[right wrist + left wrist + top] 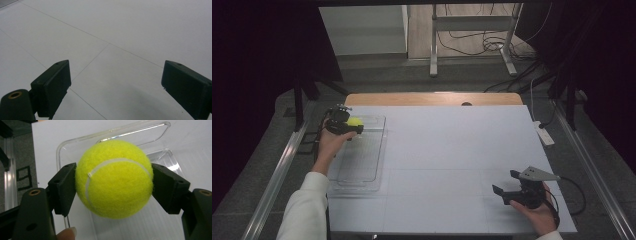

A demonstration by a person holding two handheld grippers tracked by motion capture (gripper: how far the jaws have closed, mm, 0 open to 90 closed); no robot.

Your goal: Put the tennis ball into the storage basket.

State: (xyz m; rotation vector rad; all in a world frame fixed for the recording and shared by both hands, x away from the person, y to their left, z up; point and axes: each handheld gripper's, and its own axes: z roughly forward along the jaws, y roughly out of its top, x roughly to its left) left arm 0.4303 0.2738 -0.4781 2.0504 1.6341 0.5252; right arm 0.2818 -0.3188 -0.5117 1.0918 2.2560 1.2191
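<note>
My left gripper (pixel 351 125) pinched the tennis ball (pixel 114 178) between both jaws, right over the far end of the clear tray (pixel 362 172); drop was straight down. My right gripper (pixel 507 190) sat spread, empty, well apart on the table (pixel 452 145).

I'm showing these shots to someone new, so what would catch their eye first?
The bright yellow tennis ball stands out at once, clamped between the jaws of the left gripper above the far end of a clear plastic tray at the table's left side. Next, the right gripper near the front right of the white table, jaws wide apart and holding nothing.
</note>
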